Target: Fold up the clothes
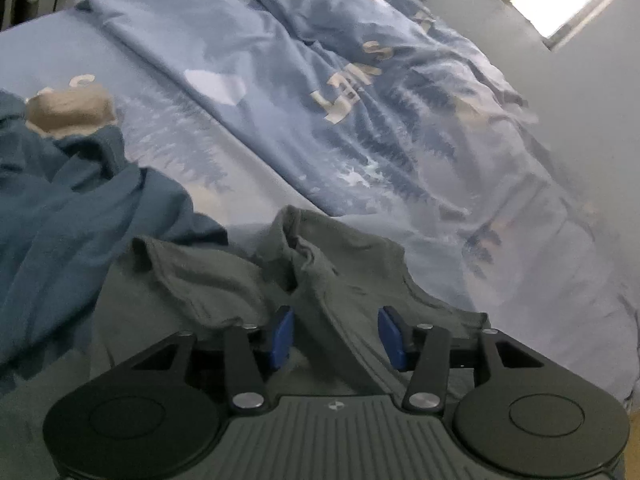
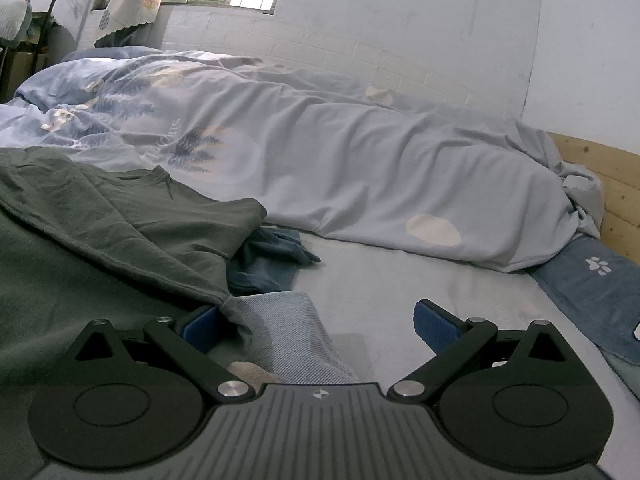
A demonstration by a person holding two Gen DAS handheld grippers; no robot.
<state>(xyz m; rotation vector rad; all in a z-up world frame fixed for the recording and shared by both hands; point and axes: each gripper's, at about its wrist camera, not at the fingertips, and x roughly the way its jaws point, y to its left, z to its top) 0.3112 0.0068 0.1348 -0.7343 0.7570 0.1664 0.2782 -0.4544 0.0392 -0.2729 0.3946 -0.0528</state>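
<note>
A grey-green shirt [image 1: 224, 280] was seen spread and partly bunched on the bed [image 2: 372, 280], with a dark blue garment [image 1: 60, 200] crumpled just beside it and a patterned pale blue duvet [image 2: 320, 152] lying beyond. The left tool [image 1: 334, 334] was shown with its blue pads spread apart; a raised fold of the shirt lay between them, but no pad was seen pressing on it, so the cloth was judged released. The right tool [image 2: 316, 328] was likewise spread wide, a corner of the shirt's hem lying against its left pad and a pale blue ribbed cloth [image 2: 296, 340] beneath; no pinch was visible. The step in hand was judged to be the laying-out and straightening of the shirt, before any proper fold had been made. For the next move, a fresh pinch on a hem or sleeve edge would be called for, so that the bunched part could be drawn flat. Pale lettering was printed on the duvet but could not be read with confidence; a white paw print marked a blue towel [image 2: 592, 280] at the bed's edge.
</note>
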